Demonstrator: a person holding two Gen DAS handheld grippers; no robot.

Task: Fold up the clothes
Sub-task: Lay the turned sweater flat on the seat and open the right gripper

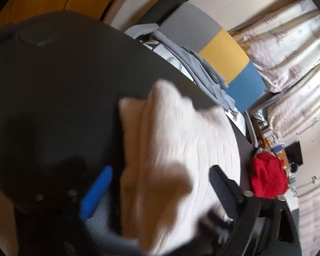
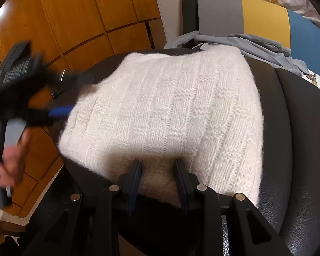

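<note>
A white knit sweater (image 2: pixel 170 106) lies folded on a black leather seat (image 2: pixel 288 128). In the right wrist view my right gripper (image 2: pixel 158 170) sits at the sweater's near edge, and a thick fold fills the gap between its two fingers, which press on it. My left gripper (image 1: pixel 162 170) hovers over the sweater (image 1: pixel 181 138) with its blue finger (image 1: pixel 96 189) and black finger (image 1: pixel 224 185) spread wide and nothing gripped. The right wrist view shows the left gripper (image 2: pixel 74 95) blurred at the sweater's left edge, held by a hand (image 2: pixel 12 160).
A grey-blue garment (image 2: pixel 256 47) is draped over a grey, yellow and blue panel (image 2: pixel 264 17) behind the seat. A red cloth (image 1: pixel 268 177) lies beyond the seat's edge. Wooden cabinet doors (image 2: pixel 74 21) stand to the left, curtains (image 1: pixel 298 64) to the right.
</note>
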